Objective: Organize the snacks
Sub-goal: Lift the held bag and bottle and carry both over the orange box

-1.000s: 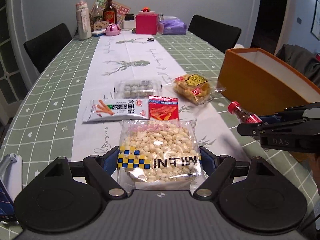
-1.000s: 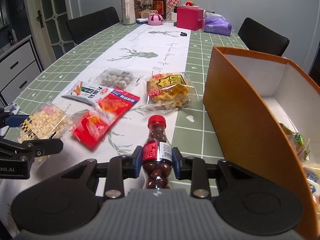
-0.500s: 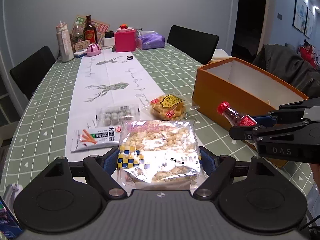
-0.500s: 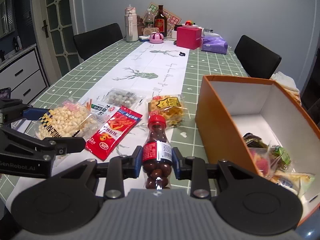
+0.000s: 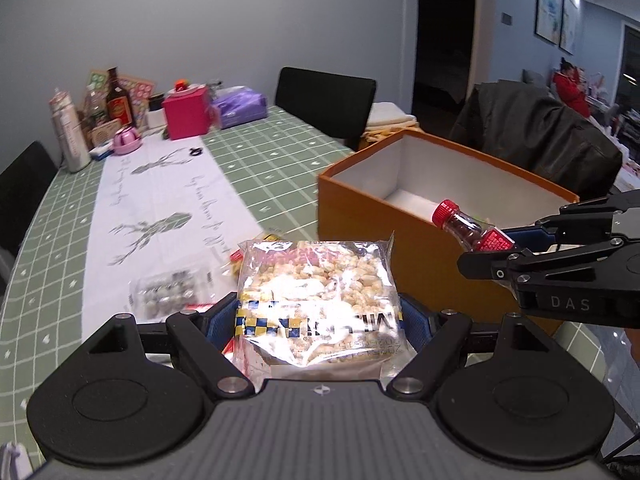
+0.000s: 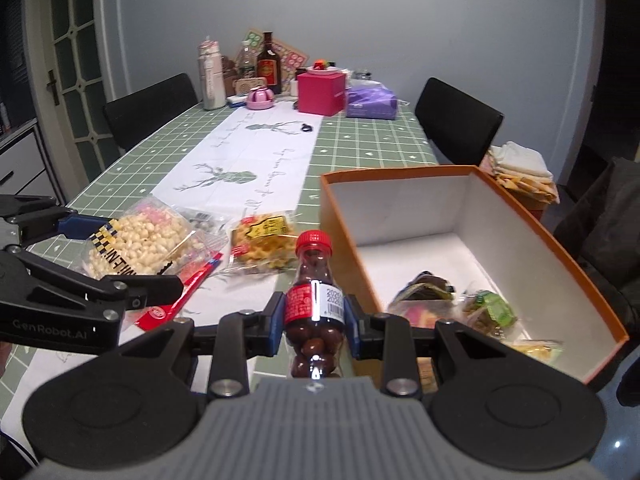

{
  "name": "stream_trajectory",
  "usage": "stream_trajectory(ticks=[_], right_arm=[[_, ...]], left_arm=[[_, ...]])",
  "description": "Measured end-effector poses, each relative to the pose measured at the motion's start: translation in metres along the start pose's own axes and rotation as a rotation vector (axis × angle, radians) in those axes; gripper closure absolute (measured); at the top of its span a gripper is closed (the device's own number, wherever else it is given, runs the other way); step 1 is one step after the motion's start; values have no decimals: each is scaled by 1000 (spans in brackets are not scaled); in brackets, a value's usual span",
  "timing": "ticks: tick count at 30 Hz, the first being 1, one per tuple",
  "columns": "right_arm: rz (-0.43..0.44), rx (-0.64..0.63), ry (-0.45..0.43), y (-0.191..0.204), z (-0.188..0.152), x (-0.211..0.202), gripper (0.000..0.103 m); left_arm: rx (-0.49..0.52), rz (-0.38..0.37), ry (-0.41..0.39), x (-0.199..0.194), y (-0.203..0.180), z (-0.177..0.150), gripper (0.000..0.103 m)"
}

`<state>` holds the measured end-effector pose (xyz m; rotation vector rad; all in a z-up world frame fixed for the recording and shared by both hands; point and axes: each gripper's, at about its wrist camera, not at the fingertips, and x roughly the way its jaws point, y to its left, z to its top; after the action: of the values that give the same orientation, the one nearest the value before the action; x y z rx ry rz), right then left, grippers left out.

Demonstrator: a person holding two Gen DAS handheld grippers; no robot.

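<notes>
My left gripper (image 5: 320,320) is shut on a clear bag of puffed snacks (image 5: 318,284), held above the table; the bag also shows in the right wrist view (image 6: 136,244). My right gripper (image 6: 314,312) is shut on a small red-capped bottle of chocolate balls (image 6: 314,300), held at the near left corner of the orange box (image 6: 540,236). The bottle also shows in the left wrist view (image 5: 464,226) over the orange box (image 5: 360,216). Several snack packets (image 6: 480,308) lie inside the box.
On the table runner lie a waffle packet (image 6: 266,240), a red packet (image 6: 188,292) and a tray of round sweets (image 5: 168,294). Bottles, a pink box (image 6: 322,92) and a purple pack stand at the far end. Black chairs (image 6: 456,128) flank the table.
Both grippers have risen and swung right toward the orange box, each carrying its snack. The box interior now shows more fully in both views.
</notes>
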<state>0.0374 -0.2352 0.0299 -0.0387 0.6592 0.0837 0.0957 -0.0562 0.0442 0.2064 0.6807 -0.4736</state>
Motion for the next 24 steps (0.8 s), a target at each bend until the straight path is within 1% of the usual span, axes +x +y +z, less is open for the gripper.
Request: stream_trajectory(ticks=[9, 14, 17, 24], right_arm=[[-64, 45, -20, -31, 4, -9, 74], [-95, 78, -28, -48, 9, -13, 74], [-109, 91, -26, -58, 10, -14, 74], [-132, 95, -25, -75, 19, -13, 74]], left_arm=[[117, -70, -19, 15, -29, 26, 8], [135, -118, -19, 28, -38, 42, 8], [164, -127, -23, 33, -45, 50, 8], [239, -186, -11, 48, -60, 71, 8]])
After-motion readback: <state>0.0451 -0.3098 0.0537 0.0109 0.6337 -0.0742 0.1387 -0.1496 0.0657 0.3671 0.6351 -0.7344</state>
